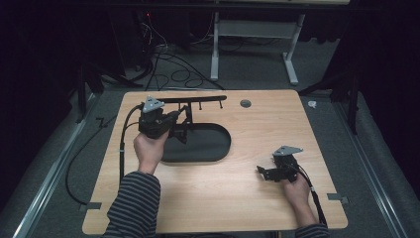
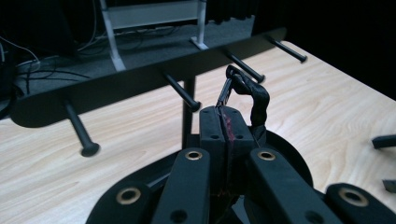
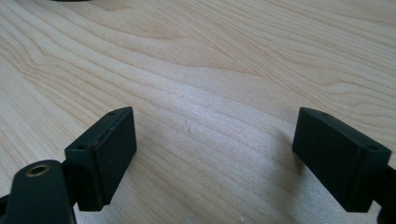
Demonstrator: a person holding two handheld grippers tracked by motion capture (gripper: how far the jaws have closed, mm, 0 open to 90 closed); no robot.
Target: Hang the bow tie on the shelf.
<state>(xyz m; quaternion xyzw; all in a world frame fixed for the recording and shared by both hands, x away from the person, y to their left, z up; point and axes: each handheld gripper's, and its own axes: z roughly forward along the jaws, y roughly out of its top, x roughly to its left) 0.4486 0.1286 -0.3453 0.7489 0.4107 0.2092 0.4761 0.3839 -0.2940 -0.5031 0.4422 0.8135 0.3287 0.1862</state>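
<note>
A black rack stands at the table's back left: a long bar (image 1: 190, 99) (image 2: 140, 77) with several pegs (image 2: 182, 92) on a post over an oval base (image 1: 208, 144). My left gripper (image 1: 181, 126) (image 2: 223, 113) is held above the base just in front of the bar, shut on a small black strap (image 2: 256, 101) with a metal clasp (image 2: 227, 88). The clasp rises from the jaws close to one peg (image 2: 246, 67); I cannot tell if they touch. My right gripper (image 1: 263, 172) (image 3: 215, 149) rests low over the wooden table at the front right, open with nothing between its jaws.
The wooden table (image 1: 257, 124) has a round grommet (image 1: 245, 103) near its back edge. Cables (image 1: 168, 69) and a white desk frame (image 1: 215, 44) lie on the floor beyond. A cable (image 1: 121, 148) trails from the left gripper off the table's left side.
</note>
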